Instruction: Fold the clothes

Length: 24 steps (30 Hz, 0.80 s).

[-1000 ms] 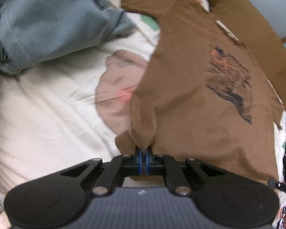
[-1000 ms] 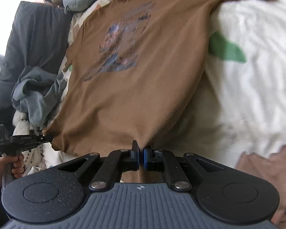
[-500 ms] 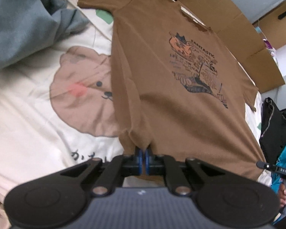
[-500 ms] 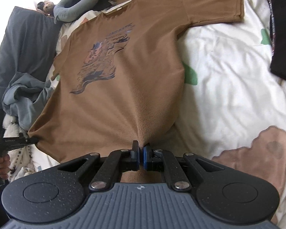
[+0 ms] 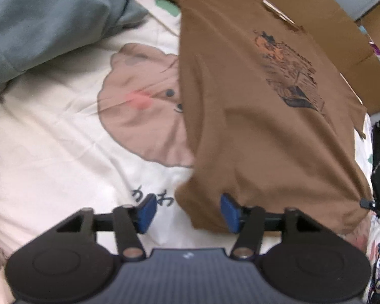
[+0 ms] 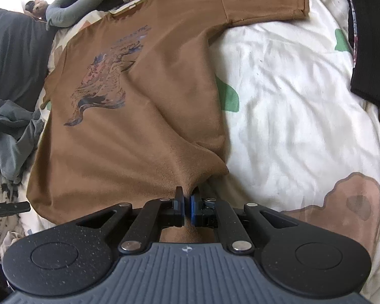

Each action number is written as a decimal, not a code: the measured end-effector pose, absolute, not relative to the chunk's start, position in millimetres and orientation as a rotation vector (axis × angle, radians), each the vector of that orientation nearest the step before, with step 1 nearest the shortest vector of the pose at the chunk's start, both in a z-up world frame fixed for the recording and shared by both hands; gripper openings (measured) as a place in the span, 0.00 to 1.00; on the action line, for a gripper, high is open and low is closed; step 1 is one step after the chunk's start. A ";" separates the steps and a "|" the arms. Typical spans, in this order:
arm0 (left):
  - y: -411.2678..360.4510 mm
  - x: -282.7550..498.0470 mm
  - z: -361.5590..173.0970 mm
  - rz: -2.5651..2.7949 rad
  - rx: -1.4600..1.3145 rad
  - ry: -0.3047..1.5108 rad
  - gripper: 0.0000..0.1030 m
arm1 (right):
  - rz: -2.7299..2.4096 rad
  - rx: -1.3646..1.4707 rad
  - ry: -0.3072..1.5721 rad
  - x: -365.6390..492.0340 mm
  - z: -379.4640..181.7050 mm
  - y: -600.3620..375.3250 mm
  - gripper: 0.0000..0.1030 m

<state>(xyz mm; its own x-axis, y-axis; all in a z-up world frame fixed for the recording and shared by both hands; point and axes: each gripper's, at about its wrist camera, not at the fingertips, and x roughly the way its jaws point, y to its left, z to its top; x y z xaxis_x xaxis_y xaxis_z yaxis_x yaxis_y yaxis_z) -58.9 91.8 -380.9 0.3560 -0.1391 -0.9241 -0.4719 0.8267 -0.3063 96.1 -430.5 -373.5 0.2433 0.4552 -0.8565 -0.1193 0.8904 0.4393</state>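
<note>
Left gripper [image 5: 187, 211]: jaws stand apart, having just been opening. The blue pads [image 5: 147, 211] are clear of the cloth. The lower corner of the brown T-shirt [image 5: 240, 126] lies slack on the bedding between them, nearer the right-hand pad; no pad presses on it.

Right gripper [image 6: 187, 206]: jaws together, clamped on the hem of the brown T-shirt [image 6: 139, 126]. Fabric is pinched into a small peak at the pads, and creases fan out from that point across the lower body of the shirt.

Shirt position: spread face up on the cream bedsheet [image 5: 50, 152], hem toward the grippers, collar at the far end. A dark and orange graphic print [image 5: 288, 73] sits on the chest. In the right wrist view one short sleeve lies flat, stretched out to the upper right.

Sheet: a brown bear face with pink cheek [image 5: 139, 101] is printed just beside the shirt's edge, which covers part of it. Dark characters show between the left jaws. Green patches [image 6: 229, 96] show beside the shirt's other edge.

Farther off: a crumpled grey-blue garment [image 5: 43, 20] at the upper left of the left wrist view, a flattened cardboard sheet [image 5: 329, 17] beyond the collar, and a black garment [image 6: 372, 50] on the sheet at the right edge of the right wrist view.
</note>
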 end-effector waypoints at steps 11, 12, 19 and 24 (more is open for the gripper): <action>76.9 -41.9 -404.9 0.124 -0.601 1.256 0.07 | 0.369 0.262 1.287 81.6 -370.7 -431.2 0.22; 78.2 -42.5 -403.0 0.125 -0.613 1.247 0.07 | 0.367 0.262 1.286 79.6 -369.9 -432.9 0.22; 90.0 -43.6 -374.9 0.148 -0.588 1.195 0.04 | 0.355 0.264 1.282 66.5 -367.7 -443.1 0.25; 101.2 -39.9 -362.6 0.180 -0.575 1.176 0.04 | 0.338 0.260 1.283 57.3 -369.7 -450.6 0.25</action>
